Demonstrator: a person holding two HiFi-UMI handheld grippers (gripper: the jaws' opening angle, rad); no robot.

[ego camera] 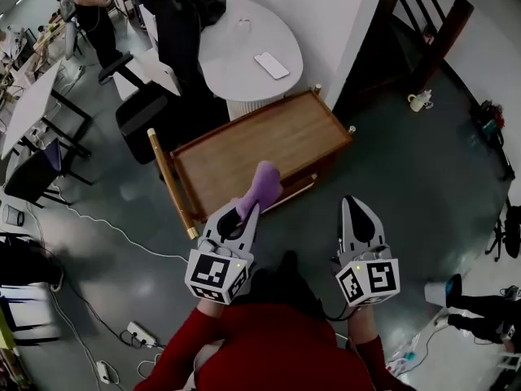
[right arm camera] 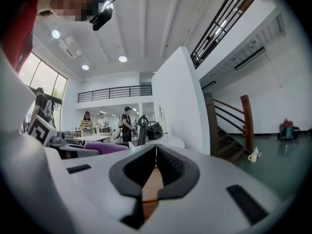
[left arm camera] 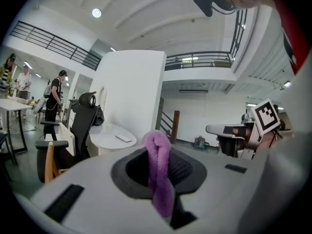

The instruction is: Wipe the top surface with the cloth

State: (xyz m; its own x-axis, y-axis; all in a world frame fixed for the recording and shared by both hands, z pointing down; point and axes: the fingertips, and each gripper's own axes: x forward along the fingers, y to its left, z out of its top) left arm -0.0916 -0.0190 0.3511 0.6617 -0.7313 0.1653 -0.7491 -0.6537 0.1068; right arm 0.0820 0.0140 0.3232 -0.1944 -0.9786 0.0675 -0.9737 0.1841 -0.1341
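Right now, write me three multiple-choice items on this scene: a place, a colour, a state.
1. The phone lies on: A) the white round table B) the floor C) an office chair.
2. The cloth is: A) green B) purple C) yellow.
3. The fingers of the right gripper are: A) wide apart B) shut on the cloth C) together, empty.
Answers: 1 A, it lies flat on that tabletop; 2 B, purple fabric sits pinched in the left gripper; 3 C, its own view shows them meeting, nothing between.
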